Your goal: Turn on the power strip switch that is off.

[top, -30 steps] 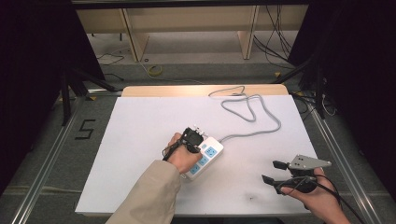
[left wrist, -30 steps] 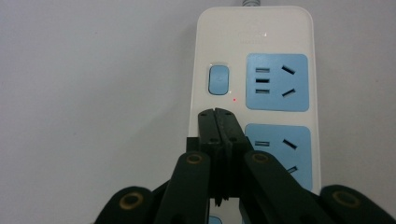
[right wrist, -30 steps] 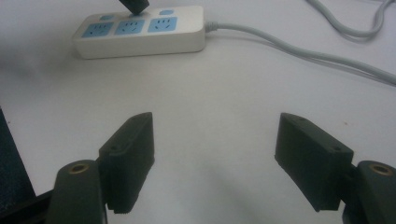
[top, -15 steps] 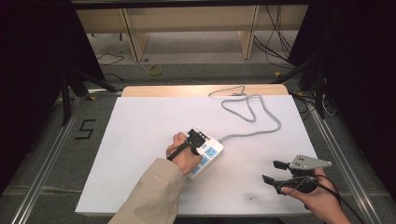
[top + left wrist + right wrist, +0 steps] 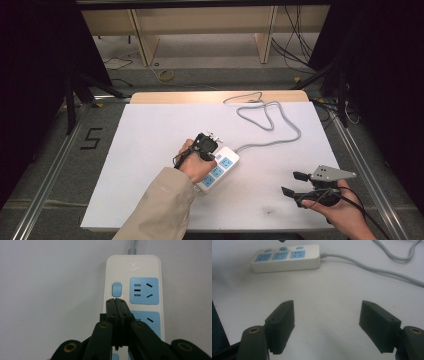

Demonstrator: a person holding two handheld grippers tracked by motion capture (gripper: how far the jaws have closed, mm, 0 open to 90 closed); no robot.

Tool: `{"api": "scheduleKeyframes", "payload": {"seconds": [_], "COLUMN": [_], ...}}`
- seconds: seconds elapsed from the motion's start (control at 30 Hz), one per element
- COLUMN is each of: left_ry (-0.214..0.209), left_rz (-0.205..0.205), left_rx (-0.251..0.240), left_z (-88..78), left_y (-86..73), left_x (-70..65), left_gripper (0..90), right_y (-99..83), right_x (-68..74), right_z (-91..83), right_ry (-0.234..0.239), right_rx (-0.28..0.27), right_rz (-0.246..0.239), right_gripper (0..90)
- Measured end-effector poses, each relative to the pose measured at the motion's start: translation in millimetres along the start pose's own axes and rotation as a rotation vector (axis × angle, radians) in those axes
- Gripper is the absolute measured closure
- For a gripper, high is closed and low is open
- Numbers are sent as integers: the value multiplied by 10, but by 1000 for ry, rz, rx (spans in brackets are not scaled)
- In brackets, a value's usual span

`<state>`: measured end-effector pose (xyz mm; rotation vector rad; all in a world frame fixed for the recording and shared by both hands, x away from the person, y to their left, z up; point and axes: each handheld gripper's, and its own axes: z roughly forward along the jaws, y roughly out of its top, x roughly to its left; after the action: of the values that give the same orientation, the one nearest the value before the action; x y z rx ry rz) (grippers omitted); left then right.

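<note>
Jaws pressed flat together, the left gripper (image 5: 117, 305) holds nothing and sits over the white plastic power strip with three blue sockets (image 5: 218, 170), its tip just short of the small blue rocker switch (image 5: 117, 289) beside the socket nearest the cord, a tiny red light beside it. The strip lies mid-table, long axis slanting from near-left to far-right, its grey cable (image 5: 272, 120) looping to the far edge. The right gripper (image 5: 295, 184) rests well apart at the near right, jaws wide and empty, so the left is likely the one to act, nothing between.
</note>
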<state>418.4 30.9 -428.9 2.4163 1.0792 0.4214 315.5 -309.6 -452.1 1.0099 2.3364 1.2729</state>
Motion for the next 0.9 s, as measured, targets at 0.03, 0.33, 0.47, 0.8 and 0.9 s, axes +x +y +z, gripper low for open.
{"api": "scheduleKeyframes", "payload": {"seconds": [0.03,0.33,0.47,0.8,0.9], "left_ry": [-12,-16,-27,-22,-21], "left_rz": [-3,-18,-33,-24,-25], "left_rx": [11,38,54,61,62], "left_z": [22,84,88,97,102], "left_y": [-10,-43,-45,-42,-39], "left_x": [4,34,28,17,17], "left_gripper": [900,900,900,900,900], "right_y": [1,0,1,3,3], "right_x": [3,3,10,16,20], "right_z": [0,7,3,4,-3], "right_ry": [-1,0,0,1,0], "right_rx": [1,7,6,6,4], "right_rz": [-1,0,-2,0,-1], "right_gripper": [288,288,288,288,288]}}
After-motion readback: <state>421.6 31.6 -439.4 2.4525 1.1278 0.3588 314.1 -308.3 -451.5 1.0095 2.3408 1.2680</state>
